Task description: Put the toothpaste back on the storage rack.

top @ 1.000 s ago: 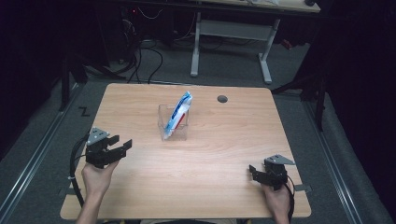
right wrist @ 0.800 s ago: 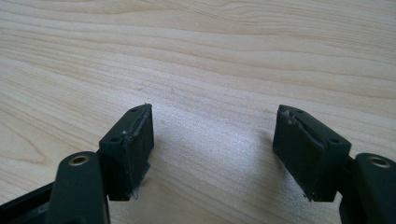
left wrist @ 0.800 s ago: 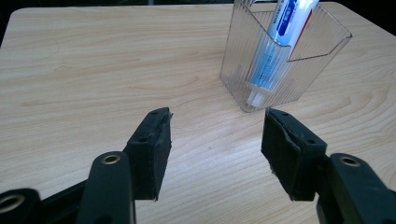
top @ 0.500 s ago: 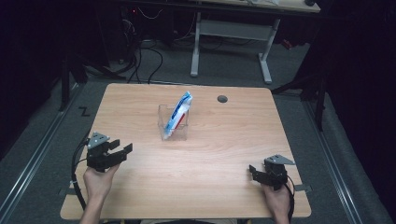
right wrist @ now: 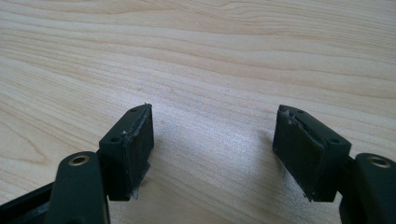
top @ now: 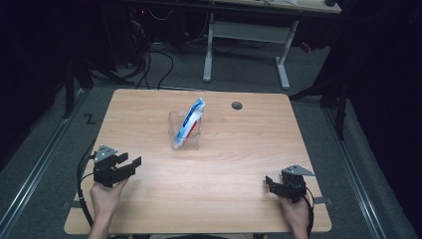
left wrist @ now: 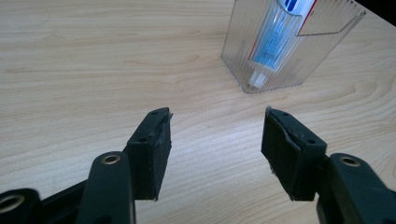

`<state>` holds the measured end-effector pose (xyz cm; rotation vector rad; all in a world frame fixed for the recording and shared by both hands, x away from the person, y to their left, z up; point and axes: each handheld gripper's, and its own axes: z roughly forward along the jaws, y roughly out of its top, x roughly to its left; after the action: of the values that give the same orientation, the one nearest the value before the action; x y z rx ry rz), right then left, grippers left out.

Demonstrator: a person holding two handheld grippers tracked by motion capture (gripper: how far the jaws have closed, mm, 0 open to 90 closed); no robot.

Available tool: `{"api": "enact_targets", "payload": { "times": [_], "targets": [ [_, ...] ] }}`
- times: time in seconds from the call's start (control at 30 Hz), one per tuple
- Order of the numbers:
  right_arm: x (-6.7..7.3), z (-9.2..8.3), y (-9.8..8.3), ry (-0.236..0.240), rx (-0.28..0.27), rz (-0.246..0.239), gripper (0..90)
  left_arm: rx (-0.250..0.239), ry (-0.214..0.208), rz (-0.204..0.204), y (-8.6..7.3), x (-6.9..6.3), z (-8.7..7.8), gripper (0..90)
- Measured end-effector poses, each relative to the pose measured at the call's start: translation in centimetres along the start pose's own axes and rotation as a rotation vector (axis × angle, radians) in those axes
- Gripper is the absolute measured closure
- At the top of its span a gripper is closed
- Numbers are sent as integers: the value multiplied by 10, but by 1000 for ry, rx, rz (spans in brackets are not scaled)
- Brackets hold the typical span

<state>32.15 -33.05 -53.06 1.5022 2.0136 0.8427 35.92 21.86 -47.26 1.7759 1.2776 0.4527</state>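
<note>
The toothpaste tube (top: 191, 121) is seen standing tilted in a clear ribbed holder (top: 184, 133) a little toward twelve o'clock from the middle of the counter (top: 239, 164), its upper end leaning out over the rim toward one o'clock. The left tongs (top: 130, 165) are held near the counter's eight o'clock edge with the jaws wide apart and nothing between them; in the left gripper view the holder (left wrist: 289, 46) is seen ahead at about one o'clock, well apart from the tips. The right tongs (top: 269, 182) are held near the four o'clock corner, likewise spread and empty, over bare wood. The holder looks light and could be tipped or pushed across the smooth wood if a jaw were brought against its wall instead of the tube. A slanted pull could drag the holder up with the tube, since the cap end sits low inside.
</note>
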Motion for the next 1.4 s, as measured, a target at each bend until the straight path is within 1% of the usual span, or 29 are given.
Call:
{"api": "enact_targets", "payload": {
  "times": [0.33, 0.57, 0.67, 0.8, 0.87, 1.0, 1.23, 1.4],
  "targets": [
    [0, 0, 0, 0, 0, 2, 291, 17, -3, -12, -7, 1, 4, 428],
    [0, 0, 0, 0, 0, 0, 291, 26, -2, -12, -11, -1, 8, 428],
    [0, 0, 0, 0, 0, 1, 291, 38, 2, -11, -14, -1, 10, 428],
    [0, 0, 0, 0, 0, 0, 291, 42, -3, -14, -16, -1, 13, 428],
    [0, 0, 0, 0, 0, 2, 291, 44, 1, -7, -17, -1, 13, 428],
    [0, 0, 0, 0, 0, 3, 290, 48, 3, -11, -19, -1, 15, 428],
    [0, 0, 0, 0, 0, 2, 291, 63, 17, -6, -23, -1, 20, 429],
    [0, 0, 0, 0, 0, 2, 291, 69, 14, -7, -25, -2, 22, 430]
  ]
}}
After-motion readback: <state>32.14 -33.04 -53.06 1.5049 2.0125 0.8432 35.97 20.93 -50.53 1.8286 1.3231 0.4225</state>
